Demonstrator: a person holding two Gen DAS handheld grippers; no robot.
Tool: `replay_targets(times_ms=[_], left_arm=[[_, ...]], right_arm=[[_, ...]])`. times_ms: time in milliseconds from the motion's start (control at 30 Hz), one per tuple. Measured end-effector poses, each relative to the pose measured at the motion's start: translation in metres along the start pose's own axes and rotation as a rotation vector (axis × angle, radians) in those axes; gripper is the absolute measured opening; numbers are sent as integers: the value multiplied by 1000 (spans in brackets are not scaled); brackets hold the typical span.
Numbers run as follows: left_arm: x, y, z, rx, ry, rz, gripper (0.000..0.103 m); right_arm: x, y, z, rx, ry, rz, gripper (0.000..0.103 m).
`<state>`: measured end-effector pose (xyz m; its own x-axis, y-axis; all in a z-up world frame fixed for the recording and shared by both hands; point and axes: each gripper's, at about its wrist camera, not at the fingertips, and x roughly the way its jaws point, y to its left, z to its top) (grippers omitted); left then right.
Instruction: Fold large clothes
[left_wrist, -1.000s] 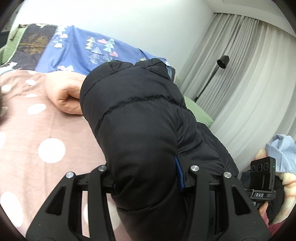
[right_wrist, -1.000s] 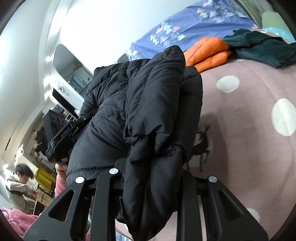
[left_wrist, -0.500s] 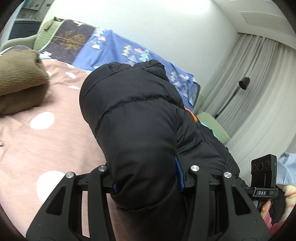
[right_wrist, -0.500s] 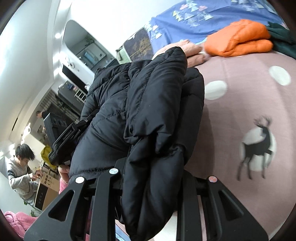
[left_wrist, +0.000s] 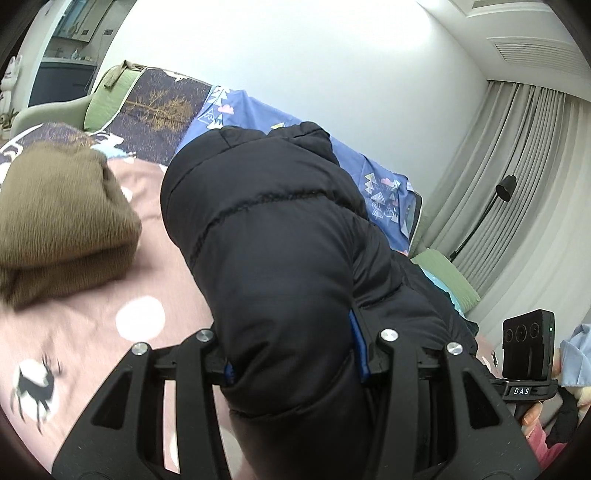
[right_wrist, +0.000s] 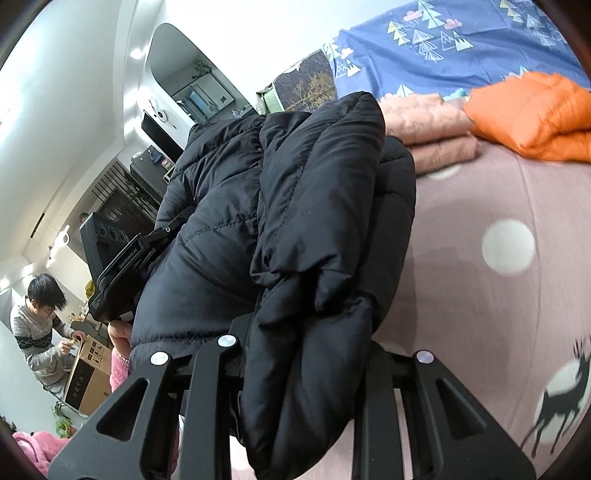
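While my left tool looks out over the bed, its two fingers are clamped on a thick bundle of the black puffer jacket, which bulges up between them and fills the middle of the view, held clear above the pink dotted cover. A folded brown garment lies on the bed to the far left, well apart from the jacket. At the right edge I can see my other tool's camera block, with the jacket running across to it.

From the right wrist, my right tool is likewise closed on a gathered edge of the same jacket, several quilted layers pinched together and drooping down past the fingers. Behind it, on the far side of the bed, sit a folded pink garment and a folded orange one, touching each other.

I judge the jacket light but bulky, soft and springy, with a slick shell that wants to slide and puff open. It will hold best where I grip through a stitched seam or hem, taking several layers at once and not a single skin of fabric.
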<state>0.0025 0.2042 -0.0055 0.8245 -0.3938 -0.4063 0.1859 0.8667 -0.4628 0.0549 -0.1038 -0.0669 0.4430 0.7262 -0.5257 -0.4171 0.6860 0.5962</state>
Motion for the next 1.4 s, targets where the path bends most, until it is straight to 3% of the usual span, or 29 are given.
replay_targets(times_ms=[333, 567, 733, 833, 967, 1033, 1167, 1200, 1267, 1300, 1400], left_arm=[[47, 33, 67, -1, 22, 36, 46], [92, 74, 126, -22, 65, 106, 46], [109, 94, 156, -17, 28, 128, 46], [118, 105, 155, 12, 57, 179, 46], [132, 127, 135, 38, 145, 243, 47], [140, 139, 117, 61, 189, 311, 48], [142, 161, 97, 16, 194, 317, 48], [141, 163, 96, 13, 186, 309, 48], [140, 161, 96, 20, 172, 305, 42], [140, 158, 97, 31, 164, 306, 40], [125, 136, 105, 81, 102, 302, 33]], right_arm=[[51, -5, 73, -10, 1, 7, 24], [94, 7, 126, -49, 12, 45, 24], [125, 16, 151, -91, 26, 10, 24], [149, -4, 144, -32, 81, 10, 25], [182, -33, 120, 24, 176, -36, 40], [197, -43, 111, 37, 211, -95, 46], [208, -52, 100, 74, 241, -76, 55], [212, -54, 99, 88, 255, -57, 55], [219, -55, 98, 126, 283, -3, 30], [219, -54, 100, 132, 284, 10, 24], [205, -30, 110, 39, 219, 4, 15]])
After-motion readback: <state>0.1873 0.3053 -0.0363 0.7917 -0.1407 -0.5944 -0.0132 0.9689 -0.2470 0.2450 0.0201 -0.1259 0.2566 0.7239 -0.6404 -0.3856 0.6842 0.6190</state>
